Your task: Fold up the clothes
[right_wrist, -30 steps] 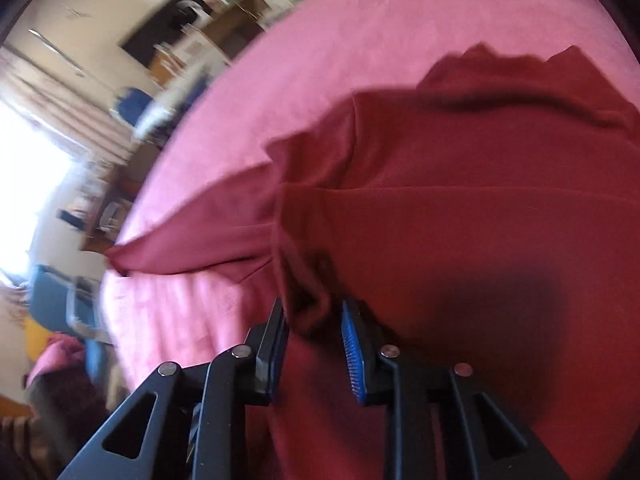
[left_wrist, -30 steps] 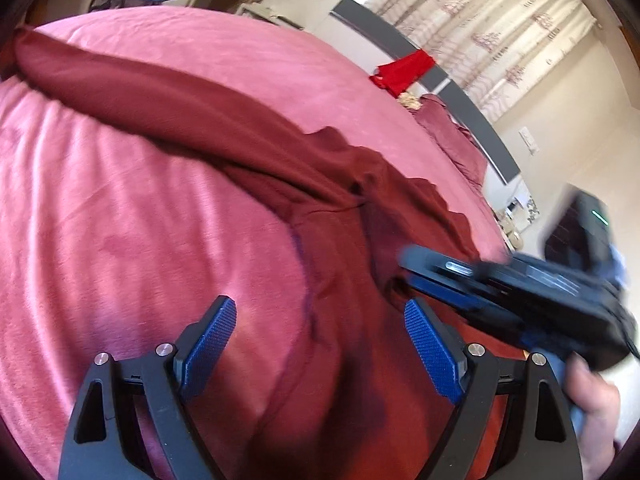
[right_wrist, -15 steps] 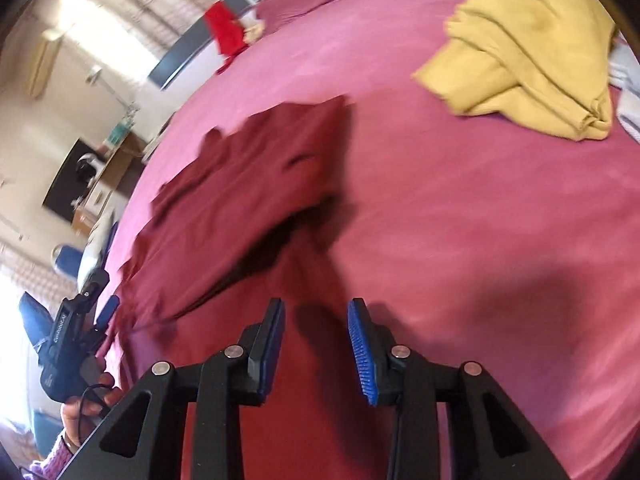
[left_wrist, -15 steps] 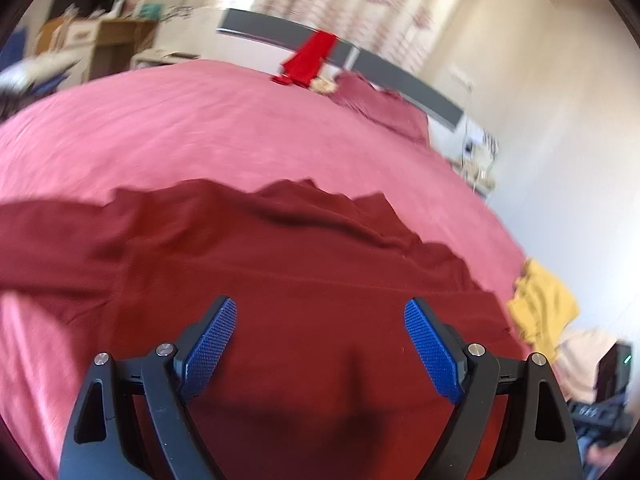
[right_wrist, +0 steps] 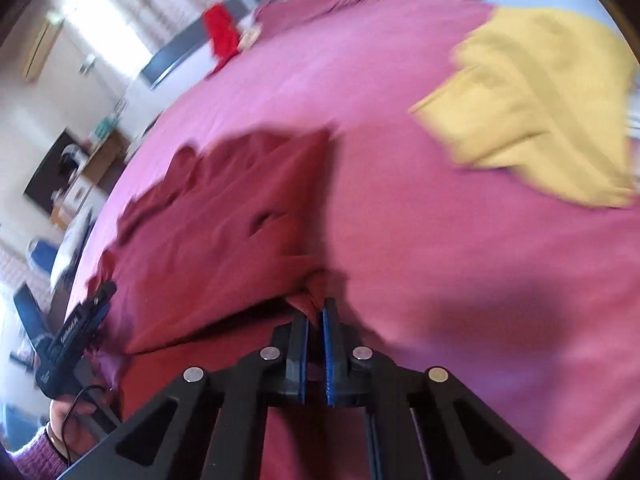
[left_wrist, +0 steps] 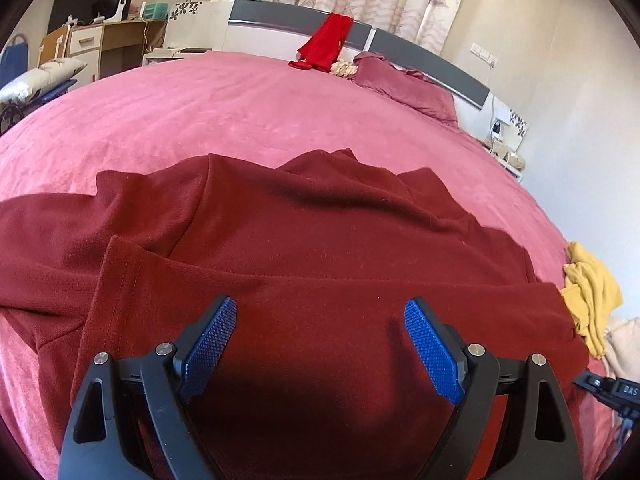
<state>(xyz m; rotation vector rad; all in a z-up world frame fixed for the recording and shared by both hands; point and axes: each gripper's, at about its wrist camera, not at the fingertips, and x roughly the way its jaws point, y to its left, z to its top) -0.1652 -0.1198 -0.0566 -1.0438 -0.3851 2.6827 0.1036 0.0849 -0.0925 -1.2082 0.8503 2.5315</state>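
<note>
A dark red garment [left_wrist: 320, 240] lies spread on the pink bed [left_wrist: 240, 112], one sleeve folded across its left side. My left gripper [left_wrist: 320, 308] hovers open over the garment's near part, with nothing between its blue pads [left_wrist: 208, 340]. In the right wrist view the same garment [right_wrist: 224, 216] lies left of centre. My right gripper [right_wrist: 316, 312] is shut on a pinch of its right edge, and cloth bunches up at the fingertips. The left gripper [right_wrist: 68, 344] shows there at the far left, held by a hand [right_wrist: 66, 428].
A crumpled yellow garment [right_wrist: 540, 112] lies on the bed to the right, also visible as the yellow garment [left_wrist: 592, 292]. A bright red cloth [left_wrist: 326, 46] hangs on the headboard beside a pillow [left_wrist: 404, 84]. A desk [left_wrist: 108, 44] stands at the back left.
The right gripper let go near the sleeve, swung to the garment's right edge and closed on it. The left gripper turned to face the headboard and stayed open.
</note>
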